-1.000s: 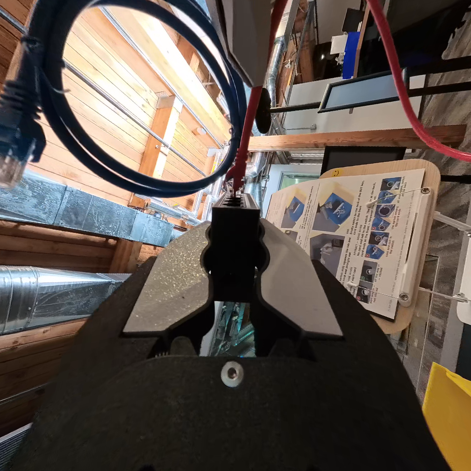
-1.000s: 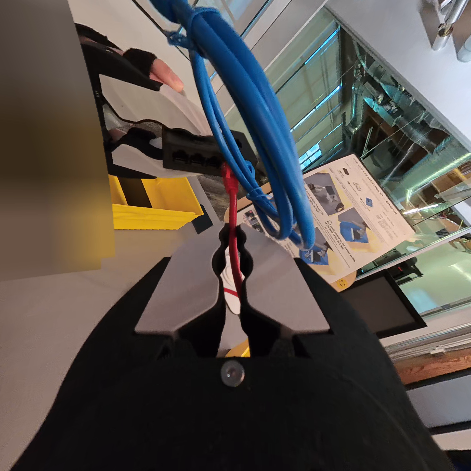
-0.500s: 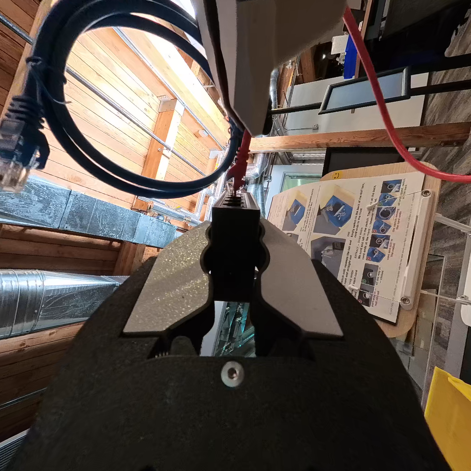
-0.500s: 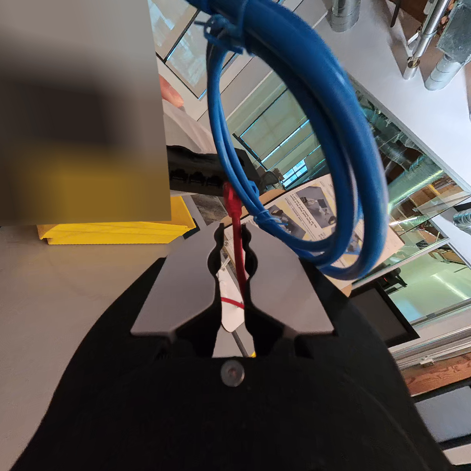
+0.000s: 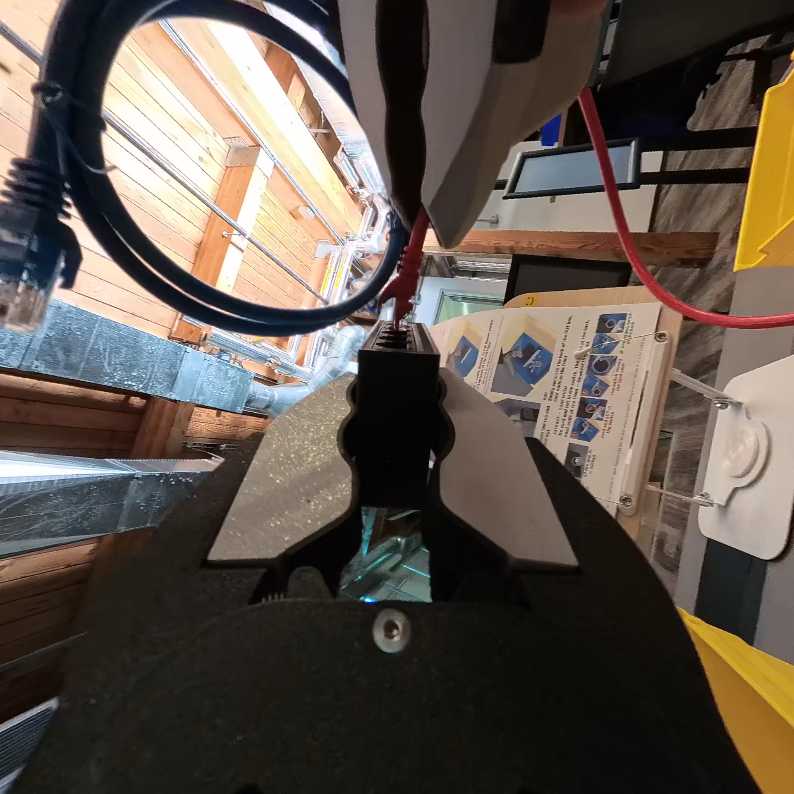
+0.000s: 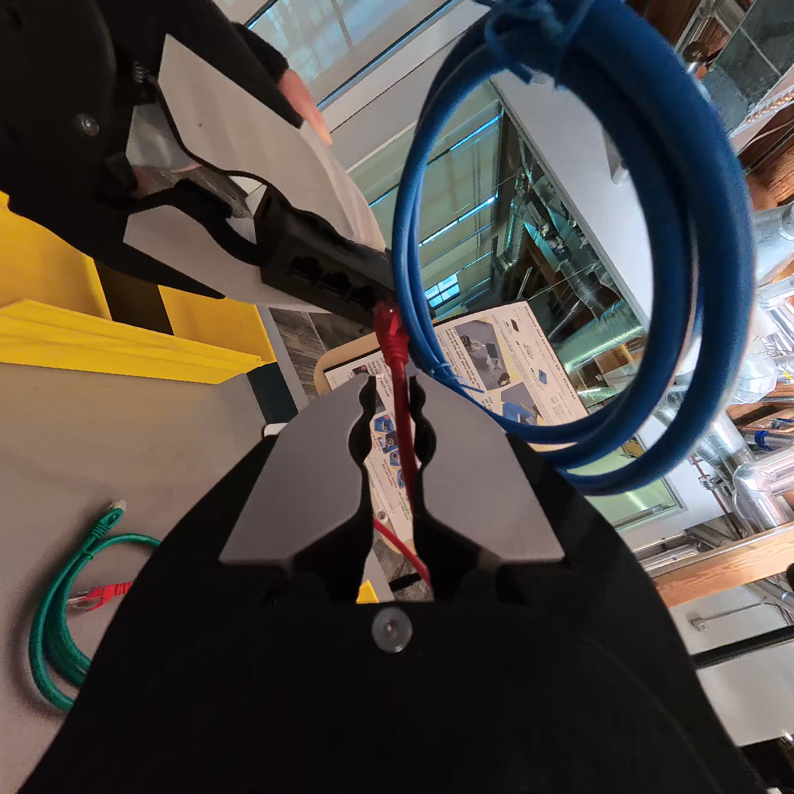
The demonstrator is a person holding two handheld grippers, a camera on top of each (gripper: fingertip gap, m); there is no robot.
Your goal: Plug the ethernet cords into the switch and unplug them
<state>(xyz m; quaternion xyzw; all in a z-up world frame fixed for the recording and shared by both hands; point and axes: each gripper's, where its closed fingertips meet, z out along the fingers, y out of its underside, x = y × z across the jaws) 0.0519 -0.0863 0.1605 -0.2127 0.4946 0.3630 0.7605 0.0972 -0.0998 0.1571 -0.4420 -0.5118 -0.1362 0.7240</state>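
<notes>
My left gripper (image 5: 397,412) is shut on the black switch (image 5: 397,361), port side facing away from it. A red cord's plug (image 5: 406,279) sits in an end port. A dark blue cord (image 5: 86,193) coils off the switch, its free plug (image 5: 23,275) dangling. My right gripper (image 6: 391,382) points at the red plug (image 6: 389,331). The red cord (image 6: 404,434) runs loosely between its narrowly parted jaws, with background showing beside it. In the right wrist view the left gripper (image 6: 300,253) holds the switch (image 6: 326,275) and the blue coil (image 6: 709,258) hangs in front.
A green cord (image 6: 56,610) and the red cord's other plug (image 6: 101,595) lie on the grey table (image 6: 129,451). Yellow bins (image 6: 129,343) stand behind them. An instruction board (image 5: 580,386) stands beyond the switch. A gloved hand (image 6: 300,107) holds the left gripper. There is about 6 centimeters between the tips of the two grippers.
My right gripper has slid along the red cord closer to the plug and switch. The right wrist view has swung, bringing the table and green cord into sight. The switch stays gripped.
</notes>
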